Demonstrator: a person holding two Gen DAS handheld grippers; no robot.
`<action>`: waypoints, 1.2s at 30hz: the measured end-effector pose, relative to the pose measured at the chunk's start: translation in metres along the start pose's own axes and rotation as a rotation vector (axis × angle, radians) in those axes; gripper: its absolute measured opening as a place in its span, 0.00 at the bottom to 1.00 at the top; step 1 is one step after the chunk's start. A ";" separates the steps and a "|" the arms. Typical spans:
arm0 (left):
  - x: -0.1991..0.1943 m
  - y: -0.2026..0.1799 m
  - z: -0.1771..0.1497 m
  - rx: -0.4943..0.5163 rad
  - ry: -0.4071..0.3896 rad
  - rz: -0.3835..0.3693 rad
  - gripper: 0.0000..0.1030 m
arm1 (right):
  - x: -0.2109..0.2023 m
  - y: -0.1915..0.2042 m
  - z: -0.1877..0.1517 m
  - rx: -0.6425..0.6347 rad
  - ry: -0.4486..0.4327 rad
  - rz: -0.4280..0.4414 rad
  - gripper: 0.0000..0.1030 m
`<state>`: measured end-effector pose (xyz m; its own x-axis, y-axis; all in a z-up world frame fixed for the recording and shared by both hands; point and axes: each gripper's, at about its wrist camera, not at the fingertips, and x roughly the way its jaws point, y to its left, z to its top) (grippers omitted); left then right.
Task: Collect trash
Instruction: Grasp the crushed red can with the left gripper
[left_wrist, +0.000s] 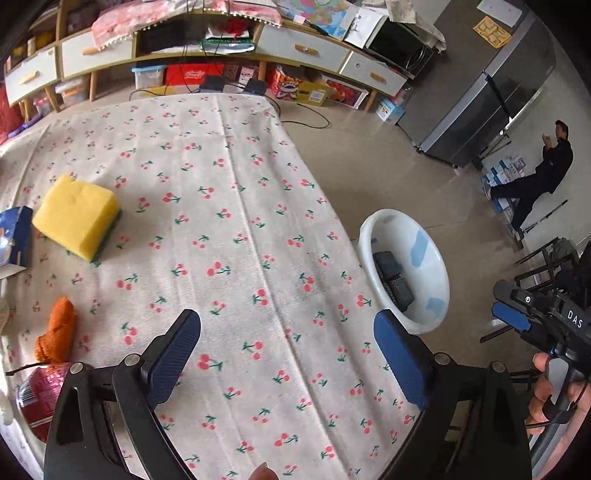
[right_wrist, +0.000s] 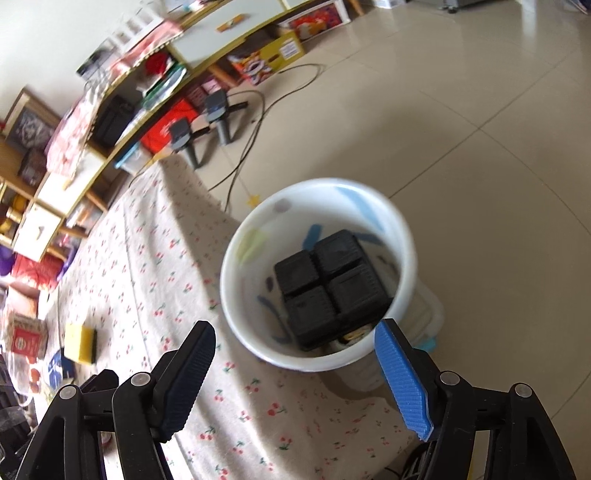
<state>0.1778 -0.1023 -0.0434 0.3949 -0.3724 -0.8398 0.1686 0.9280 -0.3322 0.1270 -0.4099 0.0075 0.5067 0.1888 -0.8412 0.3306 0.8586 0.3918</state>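
Table: a cloth (left_wrist: 236, 206) with little red cherries covers it.
Bin: the white bin (right_wrist: 399, 236) stands on the floor just beside the table edge.
Trash in bin: a black tray (right_wrist: 332, 284) with four square bumps lies inside the white bin, tilted.
Left tongs: the left gripper (left_wrist: 286, 363) hangs over the cloth. Its two blue pads are wide apart and nothing is between them.
Right tongs: the right gripper (right_wrist: 295, 376) is above the table edge, near the bin rim. Its pads are apart too, and they hold nothing.
Sponge: a yellow sponge (left_wrist: 77, 216) with a green bottom sits on the cloth, away to the left.
Orange thing: an orange net bag (left_wrist: 57, 334) lies near the left edge.
Red thing: a round red thing (left_wrist: 37, 395) in shiny wrap sits just below the orange net bag, partly hidden by the left gripper.
Blue thing: a blue pack (left_wrist: 14, 236) lies at the far left, cut off by the edge.
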 end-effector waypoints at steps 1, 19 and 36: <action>-0.005 0.008 -0.002 -0.009 -0.003 0.007 0.93 | 0.002 0.006 -0.002 -0.013 0.008 0.007 0.74; -0.062 0.118 -0.042 -0.150 0.042 0.263 0.93 | 0.046 0.104 -0.041 -0.208 0.121 0.043 0.78; -0.049 0.147 -0.059 -0.313 0.086 0.163 0.85 | 0.070 0.147 -0.062 -0.306 0.169 0.015 0.79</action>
<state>0.1303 0.0525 -0.0765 0.3137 -0.2294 -0.9214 -0.1806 0.9382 -0.2951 0.1619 -0.2413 -0.0169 0.3624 0.2564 -0.8960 0.0574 0.9535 0.2960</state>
